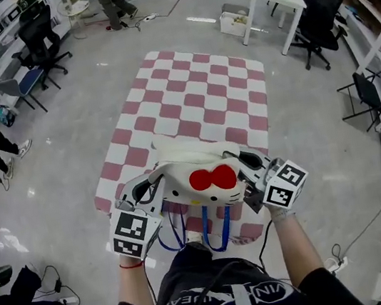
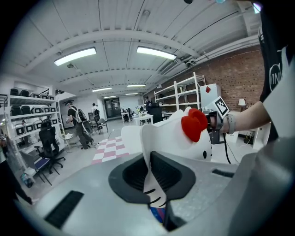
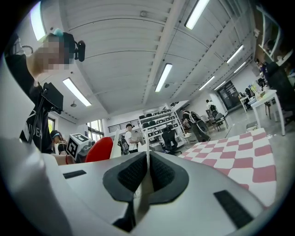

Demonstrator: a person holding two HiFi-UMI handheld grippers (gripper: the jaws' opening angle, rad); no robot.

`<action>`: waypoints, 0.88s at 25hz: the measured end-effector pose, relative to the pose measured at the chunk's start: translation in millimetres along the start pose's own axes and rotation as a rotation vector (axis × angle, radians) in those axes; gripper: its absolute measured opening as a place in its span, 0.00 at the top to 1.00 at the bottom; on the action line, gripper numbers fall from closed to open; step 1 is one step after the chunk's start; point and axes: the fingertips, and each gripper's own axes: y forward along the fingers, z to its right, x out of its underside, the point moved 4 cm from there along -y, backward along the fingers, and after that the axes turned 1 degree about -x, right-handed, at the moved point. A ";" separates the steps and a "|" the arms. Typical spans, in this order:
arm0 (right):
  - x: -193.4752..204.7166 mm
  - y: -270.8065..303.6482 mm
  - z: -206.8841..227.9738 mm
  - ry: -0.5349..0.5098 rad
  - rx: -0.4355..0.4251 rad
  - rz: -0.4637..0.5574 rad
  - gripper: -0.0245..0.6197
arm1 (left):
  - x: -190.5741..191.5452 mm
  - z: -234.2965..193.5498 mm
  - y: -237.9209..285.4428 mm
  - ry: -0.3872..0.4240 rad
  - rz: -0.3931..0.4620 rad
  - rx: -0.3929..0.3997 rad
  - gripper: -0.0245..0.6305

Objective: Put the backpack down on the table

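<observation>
While two tongs [image 1: 143,190] [image 1: 248,165] clamp it — one backpack [image 1: 191,164] hangs.

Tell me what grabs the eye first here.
A white cat-face backpack with a big red bow is at the centre of the head view, pinched on either side by the left tool and the right tool. Beneath and beyond it spreads the table, covered in pink-and-white checks, the loudest pattern in the room.
</observation>
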 end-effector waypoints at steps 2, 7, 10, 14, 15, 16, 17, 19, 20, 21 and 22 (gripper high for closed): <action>-3.2 6.2 7.0 0.002 0.011 0.002 0.95 | -2.2 -7.6 8.1 0.000 -0.001 0.011 0.93; -7.6 19.6 29.3 0.006 0.039 0.006 0.95 | -5.8 -25.5 32.6 -0.003 -0.002 0.036 0.93; -11.0 26.8 41.8 0.006 0.057 0.009 0.95 | -8.6 -35.0 46.2 -0.009 0.001 0.054 0.93; -14.8 37.5 59.0 0.001 0.080 0.011 0.95 | -11.6 -48.0 63.2 -0.008 0.007 0.075 0.93; -15.8 40.7 63.0 0.000 0.084 0.012 0.95 | -12.5 -51.9 67.2 -0.008 0.009 0.078 0.93; -16.6 44.0 66.8 0.000 0.088 0.012 0.95 | -13.4 -56.0 71.1 -0.007 0.010 0.079 0.93; -17.0 47.0 70.2 0.001 0.092 0.013 0.95 | -14.3 -60.0 74.9 -0.006 0.011 0.081 0.93; -16.4 52.4 75.9 0.006 0.101 0.013 0.95 | -15.5 -66.8 81.4 -0.002 0.009 0.084 0.93; -15.8 54.8 78.4 0.009 0.105 0.015 0.95 | -15.6 -69.8 84.1 -0.001 0.007 0.086 0.93; -15.6 57.3 80.9 0.009 0.108 0.019 0.95 | -15.4 -72.7 86.7 -0.002 0.006 0.088 0.93; -16.1 60.1 83.6 0.008 0.110 0.024 0.95 | -15.2 -75.9 89.4 -0.005 0.006 0.090 0.93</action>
